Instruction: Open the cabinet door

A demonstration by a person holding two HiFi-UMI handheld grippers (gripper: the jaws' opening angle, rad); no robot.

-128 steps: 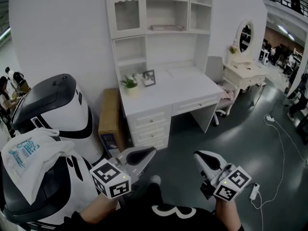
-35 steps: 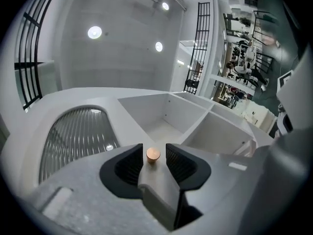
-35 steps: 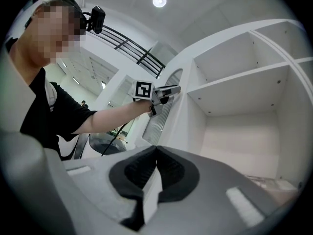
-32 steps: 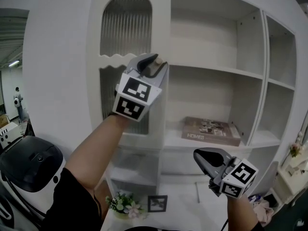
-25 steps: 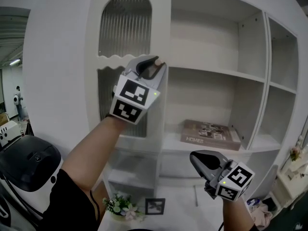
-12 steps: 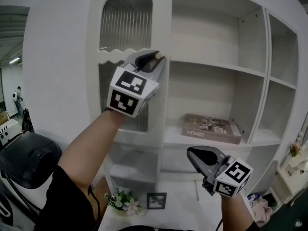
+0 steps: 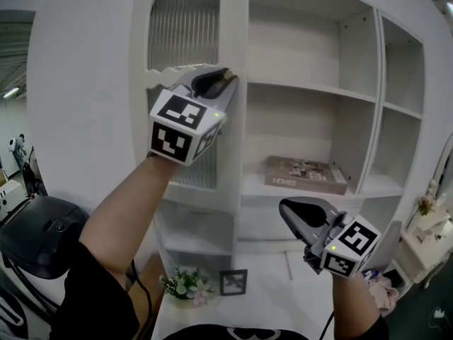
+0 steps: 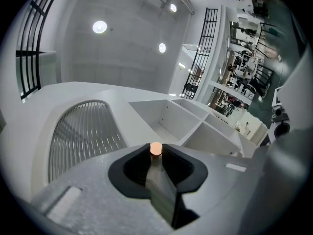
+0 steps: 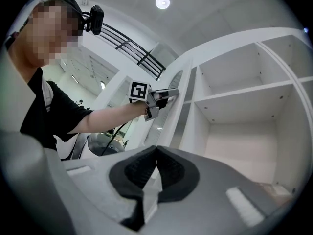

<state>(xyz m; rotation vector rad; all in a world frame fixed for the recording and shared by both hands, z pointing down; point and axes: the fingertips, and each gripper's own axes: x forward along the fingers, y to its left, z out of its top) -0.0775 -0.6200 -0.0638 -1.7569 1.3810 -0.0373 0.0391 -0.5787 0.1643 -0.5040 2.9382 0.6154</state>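
The white cabinet door [image 7: 180, 27], with an arched ribbed-glass panel, hangs at the left of the open shelves. Its small copper knob [image 8: 155, 148] sits between the jaws of my left gripper [image 8: 155, 154], which is shut on it. In the head view that left gripper [image 7: 228, 77] is raised at the door's right edge; it also shows small in the right gripper view, as the left gripper [image 9: 168, 96]. The door looks a little ajar there. My right gripper [image 7: 289, 208] hangs lower right, shut and empty, its jaws touching at the right gripper [image 9: 156, 153].
A book [image 7: 304, 173] lies flat on the middle shelf [image 7: 368, 187]. Below, a desk top carries a small plant [image 7: 182, 285] and a picture frame [image 7: 232, 282]. A black and white machine [image 7: 35, 243] stands at lower left. A white vanity [image 7: 425, 241] is at far right.
My left gripper has drifted left in the head view, still shut on the knob, and the door's edge has come with it. The right gripper has shifted slightly right.
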